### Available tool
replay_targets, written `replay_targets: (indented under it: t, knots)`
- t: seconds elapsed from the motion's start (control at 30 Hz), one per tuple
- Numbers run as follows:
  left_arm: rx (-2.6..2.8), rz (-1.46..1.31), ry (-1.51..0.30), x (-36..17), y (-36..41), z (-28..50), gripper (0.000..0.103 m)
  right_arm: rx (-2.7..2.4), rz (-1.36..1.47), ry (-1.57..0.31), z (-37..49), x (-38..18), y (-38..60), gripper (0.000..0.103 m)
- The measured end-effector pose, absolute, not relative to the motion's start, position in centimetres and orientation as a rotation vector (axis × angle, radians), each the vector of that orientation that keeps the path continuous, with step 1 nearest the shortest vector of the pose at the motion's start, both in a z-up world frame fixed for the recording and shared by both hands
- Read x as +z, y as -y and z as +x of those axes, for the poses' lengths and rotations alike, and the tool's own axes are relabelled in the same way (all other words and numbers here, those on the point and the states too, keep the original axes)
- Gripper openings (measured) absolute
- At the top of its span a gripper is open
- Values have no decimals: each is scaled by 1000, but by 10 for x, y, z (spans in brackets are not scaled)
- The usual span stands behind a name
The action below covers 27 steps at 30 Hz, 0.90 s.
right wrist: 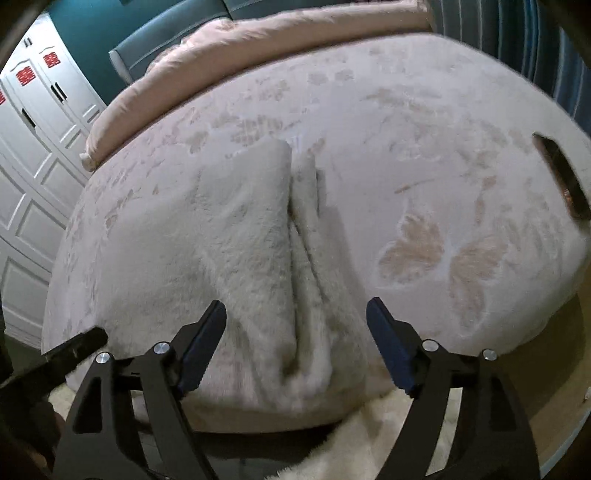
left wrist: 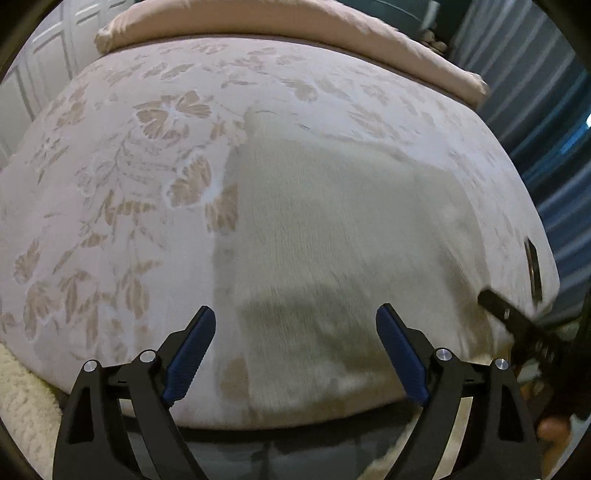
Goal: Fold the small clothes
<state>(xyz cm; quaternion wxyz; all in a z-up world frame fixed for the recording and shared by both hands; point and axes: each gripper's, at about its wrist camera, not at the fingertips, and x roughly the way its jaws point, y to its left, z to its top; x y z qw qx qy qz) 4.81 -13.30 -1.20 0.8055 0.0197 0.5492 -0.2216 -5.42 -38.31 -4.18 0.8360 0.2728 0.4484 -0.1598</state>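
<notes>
- Nearest in the left wrist view, the left gripper has its blue-padded jaws spread wide apart above the near end of a fluffy white garment; nothing is between the pads.
- In the right wrist view the right gripper also stands with jaws well apart and holds nothing, poised over the near end of the same fluffy white garment.
- A dark finger of the other gripper shows at the right edge of the left view and at the lower left of the right view.
- The garment lies on the bedspread, close to the bed's near edge, stretching away from the cameras.
- Only the right view shows it clearly: one broad panel is folded over, and a long seam-like crease runs lengthwise beside a narrower roll of fabric. The left view is motion-blurred, and there the garment reads as one pale slab.
- The bedspread is pale pink with a tan leaf-and-flower pattern.
- A dark flat object, possibly a phone, lies on the bedspread well to the right of the garment; the left view shows it edge-on.
- Farther back, a pink duvet is bunched along the head of the bed.
- Only the right view shows the white wardrobe doors clearly, with red stickers, and a teal wall.
</notes>
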Motion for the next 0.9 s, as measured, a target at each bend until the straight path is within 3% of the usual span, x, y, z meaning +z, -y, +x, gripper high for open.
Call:
replay_targets:
  t: [0.1,0.2,0.3,0.67,0.73,0.83,0.9]
  knots:
    - [-457,27,-1193,-22,140,69,86,-307,643,-999,-45,-61,391,76]
    - [-457,5,-1227,-36,147,82,89,-287,670,-1028,-33,-78,388,82]
    - [-439,2,-1217,-44,152,86,98,-276,691,-1024,-29,-86,386,88]
    - [-497,-102,-1236,-71,159,98,98,-250,677,-1017,-17,-91,386,92]
    - [-495,-79,-1237,-68,161,97,98,-243,683,-1018,-13,-89,385,87]
    - [-517,-44,-1246,-58,165,95,87,-226,701,-1018,-10,-86,381,70]
    - [-537,-46,-1257,-52,164,94,77,-215,697,-1015,-9,-79,377,49]
